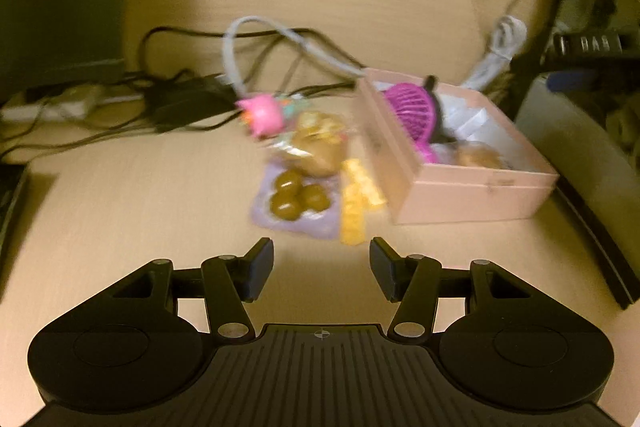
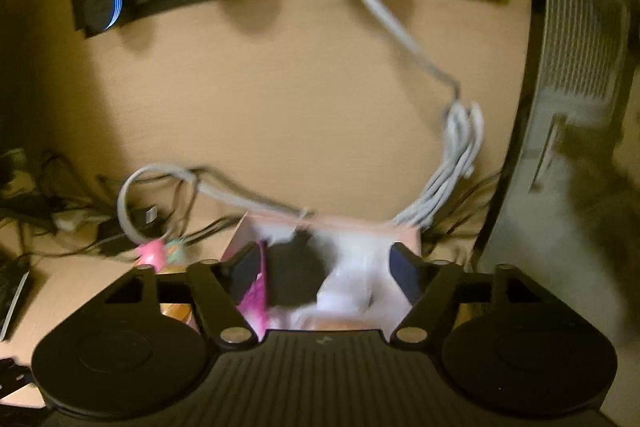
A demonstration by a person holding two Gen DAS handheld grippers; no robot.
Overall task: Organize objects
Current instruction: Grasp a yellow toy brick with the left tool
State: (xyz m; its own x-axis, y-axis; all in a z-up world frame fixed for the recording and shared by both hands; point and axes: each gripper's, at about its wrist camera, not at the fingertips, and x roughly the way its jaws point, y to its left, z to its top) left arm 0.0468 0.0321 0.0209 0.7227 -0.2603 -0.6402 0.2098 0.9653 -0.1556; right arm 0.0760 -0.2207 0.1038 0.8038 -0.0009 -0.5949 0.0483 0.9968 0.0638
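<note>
Both grippers hang empty: left gripper [image 1: 322, 269] spread wide above bare desk [image 1: 120, 211], right gripper [image 2: 324, 277] spread over the pink box [image 1: 472, 195]. Inside the box already sit a purple brush [image 1: 410, 107], white papers and a wrapped snack. Just beside its left wall wait a yellow packet [image 1: 356, 203], a purple snack pouch [image 1: 296, 199], a gold packet [image 1: 320, 143] and a pink toy [image 1: 262, 113], so I judge the sorting roughly half finished.

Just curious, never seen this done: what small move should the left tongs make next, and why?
Probably ease forward and close on the yellow piece. The left tongs are open and empty, it lies nearest ahead of them on the desk, and the pink box beside it already holds a purple fan.
</note>
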